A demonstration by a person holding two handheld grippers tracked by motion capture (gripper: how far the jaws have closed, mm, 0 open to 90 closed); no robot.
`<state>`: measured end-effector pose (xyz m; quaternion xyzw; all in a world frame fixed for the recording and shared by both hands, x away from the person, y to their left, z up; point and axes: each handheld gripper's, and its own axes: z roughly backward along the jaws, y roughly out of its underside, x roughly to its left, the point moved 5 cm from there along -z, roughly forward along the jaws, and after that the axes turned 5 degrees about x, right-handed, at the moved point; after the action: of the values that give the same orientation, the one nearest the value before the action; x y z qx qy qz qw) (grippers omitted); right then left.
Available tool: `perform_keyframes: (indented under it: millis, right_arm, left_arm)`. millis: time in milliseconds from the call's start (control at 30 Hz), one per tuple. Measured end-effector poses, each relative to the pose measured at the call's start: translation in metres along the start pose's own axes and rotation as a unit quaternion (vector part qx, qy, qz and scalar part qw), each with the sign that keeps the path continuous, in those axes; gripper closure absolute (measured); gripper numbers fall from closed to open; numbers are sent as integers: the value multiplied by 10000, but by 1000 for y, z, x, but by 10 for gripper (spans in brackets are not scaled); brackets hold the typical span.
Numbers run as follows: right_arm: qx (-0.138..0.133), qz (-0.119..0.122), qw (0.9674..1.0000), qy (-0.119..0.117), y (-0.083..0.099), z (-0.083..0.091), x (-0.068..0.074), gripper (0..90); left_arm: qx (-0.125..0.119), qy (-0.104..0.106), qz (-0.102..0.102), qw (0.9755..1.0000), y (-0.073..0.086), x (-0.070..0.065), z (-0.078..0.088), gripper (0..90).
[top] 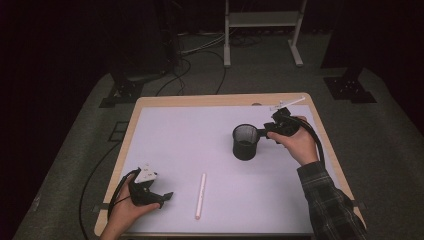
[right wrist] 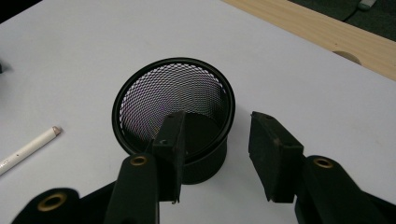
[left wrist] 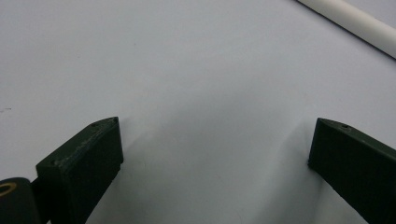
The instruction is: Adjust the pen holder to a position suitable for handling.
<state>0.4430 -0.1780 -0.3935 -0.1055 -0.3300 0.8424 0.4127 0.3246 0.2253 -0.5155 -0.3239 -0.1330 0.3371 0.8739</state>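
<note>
A black mesh cup [top: 245,142] stands upright on the white mat [top: 190,135], right of the middle. My right gripper [top: 260,134] reaches it from the right and straddles its near wall. In the right gripper view, one jaw is inside the cup [right wrist: 173,79] and the other outside, with a gap to the wall, so the right gripper [right wrist: 217,116] is open. A white pen [top: 200,195] lies on the mat near the front. My left gripper [top: 165,199] rests at the front left, open and holding nothing [left wrist: 217,122], with the pen [left wrist: 355,21] a short way ahead of it.
The wooden table edge [top: 215,100] frames the mat. Beyond the table stand a metal frame [top: 262,20] and black stand bases [top: 350,87], with cables [top: 180,75] on the grey floor. The pen [right wrist: 28,147] lies left of the cup in the right gripper view.
</note>
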Motion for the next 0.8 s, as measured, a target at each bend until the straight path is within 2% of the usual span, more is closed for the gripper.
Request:
perform_keyframes:
  millis: [433,800]
  right_arm:
    - [171,-62,9998,78,-14,-23,-7,567]
    - [415,-115,9990,73,-14,-45,-14,591]
  left_arm:
    - [1,-3,-2,10000,0,0,0,22]
    - [0,-4,-1,10000,0,0,0,22]
